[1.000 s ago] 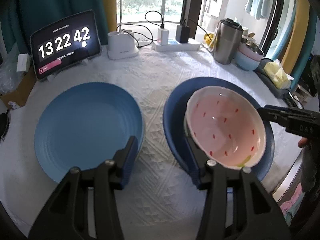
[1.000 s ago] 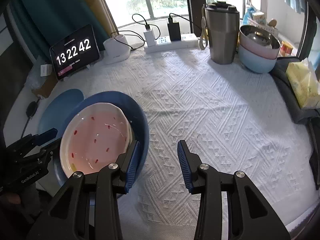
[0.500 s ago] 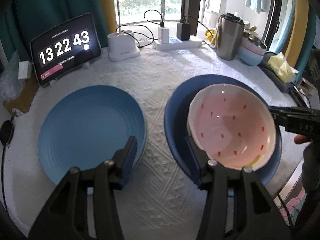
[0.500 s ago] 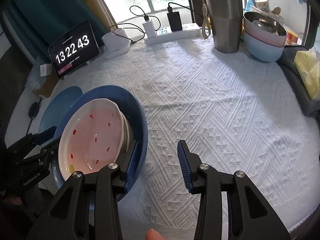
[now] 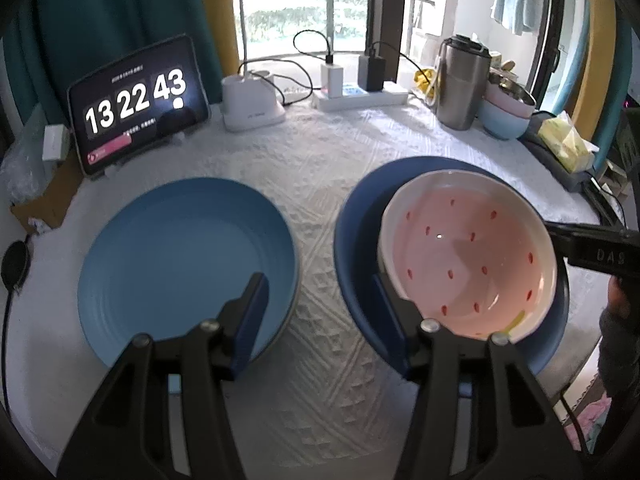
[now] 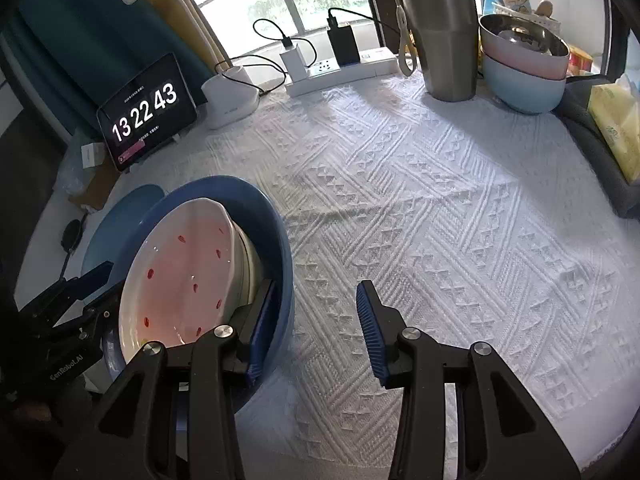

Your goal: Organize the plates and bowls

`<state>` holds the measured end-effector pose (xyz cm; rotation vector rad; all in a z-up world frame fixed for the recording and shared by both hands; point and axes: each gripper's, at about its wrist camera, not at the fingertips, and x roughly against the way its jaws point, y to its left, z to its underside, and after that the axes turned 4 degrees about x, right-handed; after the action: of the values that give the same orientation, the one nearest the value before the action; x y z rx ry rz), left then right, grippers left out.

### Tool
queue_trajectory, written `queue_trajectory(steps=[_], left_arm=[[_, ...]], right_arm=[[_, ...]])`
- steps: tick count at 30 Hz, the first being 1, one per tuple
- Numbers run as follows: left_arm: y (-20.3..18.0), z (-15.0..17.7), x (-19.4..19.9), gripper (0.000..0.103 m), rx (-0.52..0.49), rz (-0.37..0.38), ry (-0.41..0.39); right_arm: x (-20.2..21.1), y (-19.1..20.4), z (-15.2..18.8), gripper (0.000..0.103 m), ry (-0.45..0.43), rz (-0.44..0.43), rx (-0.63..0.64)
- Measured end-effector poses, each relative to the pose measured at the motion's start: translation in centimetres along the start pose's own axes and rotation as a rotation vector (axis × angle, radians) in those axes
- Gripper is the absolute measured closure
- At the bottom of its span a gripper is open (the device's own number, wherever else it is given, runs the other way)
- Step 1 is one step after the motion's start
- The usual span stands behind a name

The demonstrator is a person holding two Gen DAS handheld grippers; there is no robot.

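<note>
in the right wrist view the white cloth [image 6: 440, 208] lies bare from centre out to 3 o'clock, while steel tumbler [image 6: 440, 36], stacked bowls [image 6: 524, 68] and power strip [image 6: 340, 72] crowd 12 to 2 o'clock.

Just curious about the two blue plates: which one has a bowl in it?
The dark blue plate, carrying the pink strawberry-print bowl; the light blue plate is bare.
</note>
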<state>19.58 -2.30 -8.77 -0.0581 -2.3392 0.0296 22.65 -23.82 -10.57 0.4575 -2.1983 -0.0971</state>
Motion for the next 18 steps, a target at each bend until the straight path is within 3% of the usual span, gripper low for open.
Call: queue_trajectory(steps=[6, 11, 12, 18], left_arm=[[-0.2, 0.2, 0.2, 0.061, 0.003, 0.016, -0.017], [-0.9, 0.2, 0.3, 0.087, -0.006, 0.041, -0.033], [-1.1, 0.2, 0.4, 0.087, -0.008, 0.034, -0.038], [-0.9, 0.1, 0.5, 0.088, 0.010, 0.061, -0.033]], right_arm=[[0.1, 0.4, 0.0, 0.072, -0.012, -0.020, -0.003], [0.2, 1.2, 0.1, 0.086, -0.021, -0.023, 0.018], [0.3, 1.5, 0.1, 0.092, -0.025, -0.024, 0.029], [0.4, 1.6, 0.3, 0.092, -0.045, -0.018, 0.006]])
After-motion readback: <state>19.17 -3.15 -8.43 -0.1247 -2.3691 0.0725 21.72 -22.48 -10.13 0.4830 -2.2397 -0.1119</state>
